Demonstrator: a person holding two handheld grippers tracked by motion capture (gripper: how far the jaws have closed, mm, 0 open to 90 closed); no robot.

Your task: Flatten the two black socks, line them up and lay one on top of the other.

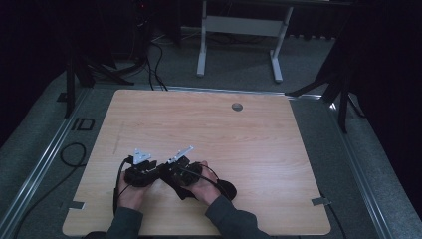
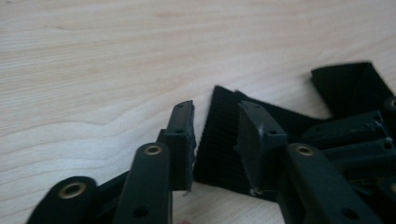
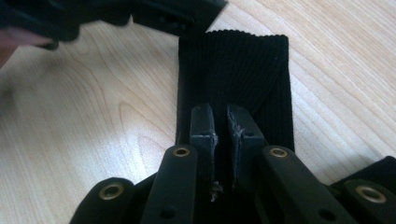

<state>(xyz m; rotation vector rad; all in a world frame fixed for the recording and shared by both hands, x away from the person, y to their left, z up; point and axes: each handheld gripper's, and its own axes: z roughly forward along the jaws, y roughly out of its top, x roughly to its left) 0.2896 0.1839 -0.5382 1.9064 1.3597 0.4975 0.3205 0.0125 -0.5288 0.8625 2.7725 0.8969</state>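
A black ribbed sock (image 3: 233, 65) lies flat on the wooden table (image 1: 209, 129), near the front edge. My right gripper (image 3: 219, 112) is shut on the sock's near part, pads close together with dark fabric in the narrow gap. My left gripper (image 2: 217, 109) is open, and a corner of the ribbed sock (image 2: 219, 140) lies between its pads without being pressed. In the high view, left gripper (image 1: 155, 174) and right gripper (image 1: 171, 179) sit side by side, almost touching. More black fabric (image 2: 350, 84) lies beyond the right gripper's jaws.
A round grey grommet (image 1: 237, 106) sits near the table's far edge. Beyond the table stands a white desk frame (image 1: 239, 30), with cables on the grey floor (image 1: 154, 69) at the left. A dark piece (image 1: 228, 189) lies by the right hand.
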